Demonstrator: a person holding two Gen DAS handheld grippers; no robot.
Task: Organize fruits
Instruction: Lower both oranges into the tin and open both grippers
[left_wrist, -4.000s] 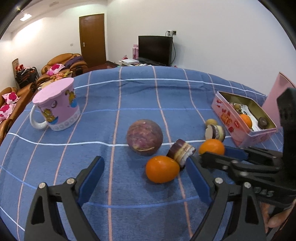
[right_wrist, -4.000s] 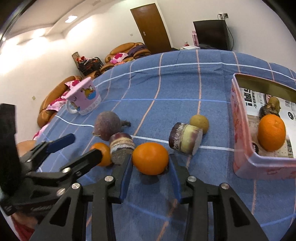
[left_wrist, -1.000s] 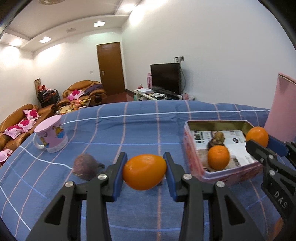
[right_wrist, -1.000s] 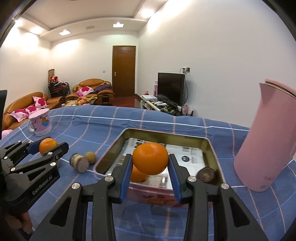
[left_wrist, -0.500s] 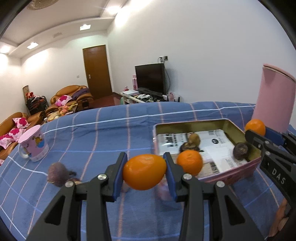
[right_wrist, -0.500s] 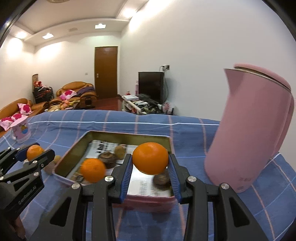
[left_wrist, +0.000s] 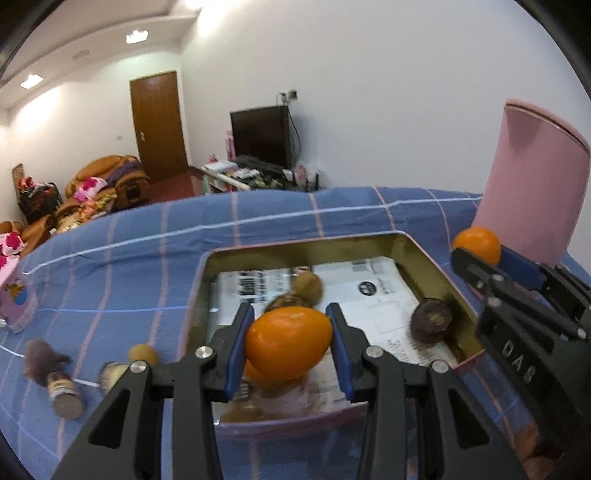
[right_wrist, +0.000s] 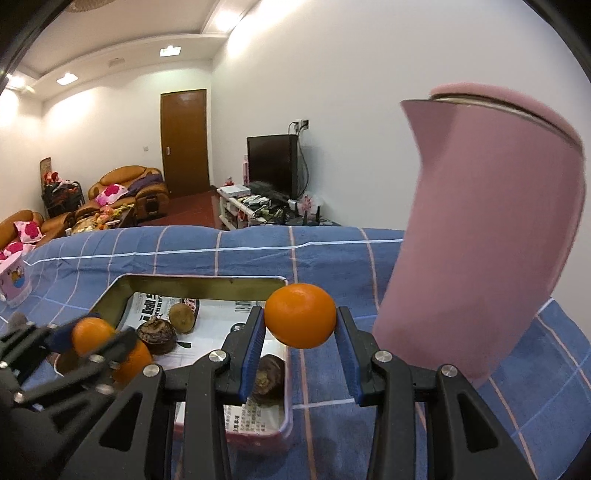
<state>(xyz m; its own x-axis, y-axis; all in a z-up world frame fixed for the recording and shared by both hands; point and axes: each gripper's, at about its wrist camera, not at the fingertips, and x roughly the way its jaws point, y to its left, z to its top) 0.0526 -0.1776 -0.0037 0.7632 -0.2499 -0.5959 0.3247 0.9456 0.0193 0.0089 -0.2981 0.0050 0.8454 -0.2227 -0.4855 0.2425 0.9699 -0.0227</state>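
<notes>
My left gripper (left_wrist: 290, 345) is shut on an orange (left_wrist: 288, 343) and holds it above the near end of the pink tin box (left_wrist: 295, 421). My right gripper (right_wrist: 300, 330) is shut on a second orange (right_wrist: 301, 320) above the tin's (right_wrist: 258, 439) right wall. Inside the tin lie an orange (right_wrist: 135, 360), a kiwi (right_wrist: 181, 316) and two dark round fruits (right_wrist: 157, 335) (left_wrist: 430, 319) on printed paper. The right gripper's orange also shows in the left wrist view (left_wrist: 477, 244). The left gripper's orange shows in the right wrist view (right_wrist: 88, 334).
A tall pink kettle (right_wrist: 491, 229) stands right of the tin. Left of the tin on the blue checked cloth (left_wrist: 129, 258) lie a dark fruit (left_wrist: 38, 356), two cut fruit pieces (left_wrist: 66, 398) and a small yellowish fruit (left_wrist: 142, 353). A pink mug (left_wrist: 13, 299) stands at far left.
Both grippers carried their oranges right and forward to the tin. The left one now hangs over the tin's near end, the right one over its right wall, closer to the kettle.
</notes>
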